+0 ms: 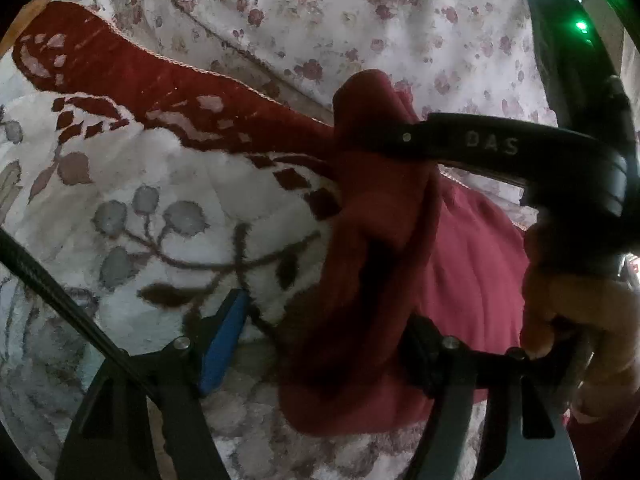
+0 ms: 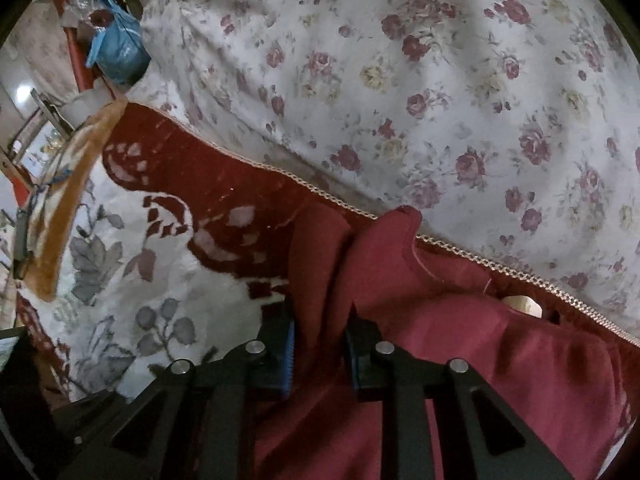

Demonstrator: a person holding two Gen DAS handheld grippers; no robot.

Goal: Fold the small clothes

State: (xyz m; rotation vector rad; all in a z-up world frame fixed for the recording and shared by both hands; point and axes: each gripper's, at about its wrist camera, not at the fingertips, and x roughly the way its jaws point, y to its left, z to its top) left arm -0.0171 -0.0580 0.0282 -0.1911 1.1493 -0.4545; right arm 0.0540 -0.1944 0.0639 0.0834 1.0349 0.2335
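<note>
Pinching dark-red garment (image 2: pixel 460 352): right gripper (image 2: pixel 320 336) | left gripper (image 1: pixel 320 320) fingers spread | fold apparently running toward floral sheet (image 2: pixel 440 80)

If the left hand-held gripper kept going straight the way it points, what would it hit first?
Most likely the dark red garment bunched between its fingers; the patterned blanket lies underneath, though depth is hard to judge.

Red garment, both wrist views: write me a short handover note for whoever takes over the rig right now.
Right tongs: shut on a bunched fold of the red garment, blue pads pressing the cloth.
Left tongs: open; the cloth hangs between them, and only one blue pad is visible, clear of the cloth.
The garment lies crumpled on the patterned blanket, beside the floral sheet.
Done: one grasp only; no neat fold is visible.
Left: regrip with the left, spread it flat, fold.
</note>
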